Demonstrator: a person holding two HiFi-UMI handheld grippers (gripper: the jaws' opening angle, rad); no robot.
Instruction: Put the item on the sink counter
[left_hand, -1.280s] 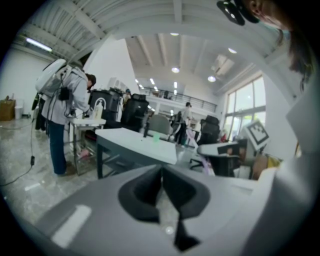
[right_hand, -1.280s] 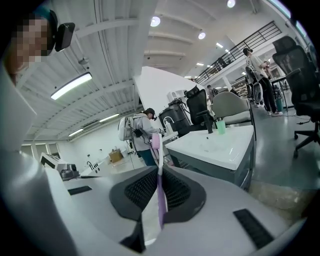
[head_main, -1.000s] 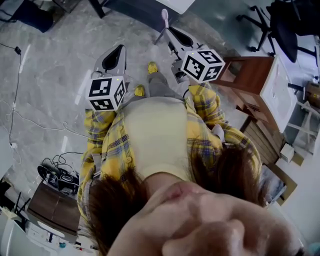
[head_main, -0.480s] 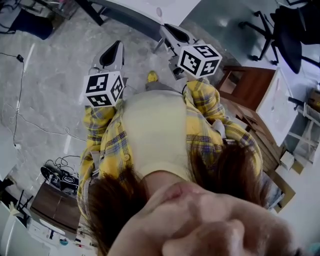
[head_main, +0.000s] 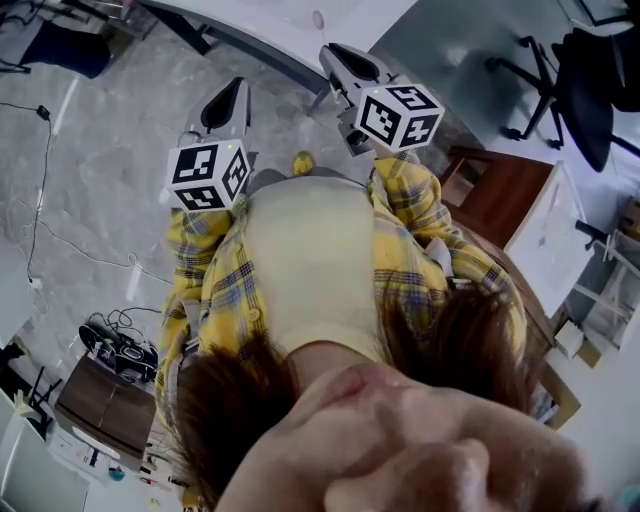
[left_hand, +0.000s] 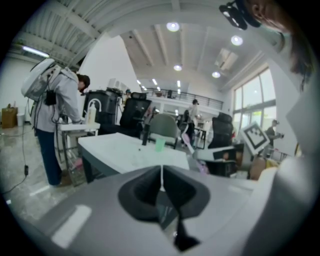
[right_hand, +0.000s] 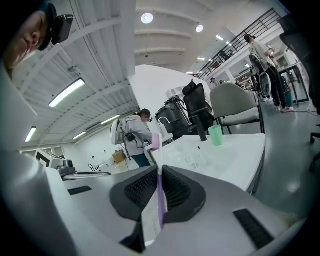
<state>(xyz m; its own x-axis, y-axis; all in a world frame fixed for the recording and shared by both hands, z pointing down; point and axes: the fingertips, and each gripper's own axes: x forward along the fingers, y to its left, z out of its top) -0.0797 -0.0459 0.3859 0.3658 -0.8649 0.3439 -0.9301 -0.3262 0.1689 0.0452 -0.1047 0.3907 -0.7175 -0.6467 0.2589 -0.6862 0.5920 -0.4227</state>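
Observation:
My right gripper (right_hand: 159, 176) is shut on a thin pink toothbrush (right_hand: 156, 142) that stands up out of the jaws, its head toward the white sink counter (right_hand: 220, 152). In the head view the right gripper (head_main: 336, 56) reaches the near edge of that counter (head_main: 290, 25), and the brush head (head_main: 318, 19) shows over it. My left gripper (head_main: 228, 96) hangs beside it over the floor, short of the counter. In the left gripper view its jaws (left_hand: 161, 172) are pressed together with nothing between them.
On the counter stand a green cup (right_hand: 215, 135) and a black faucet (right_hand: 201, 127). A person with a backpack (left_hand: 52, 100) stands at a small table to the left. Office chairs (head_main: 585, 70) and a brown cabinet (head_main: 500, 185) are at the right. Cables (head_main: 115, 340) lie on the floor behind.
The white counter has come further into the top of the head view. Both grippers have moved closer to it, the right one still shut on the toothbrush.

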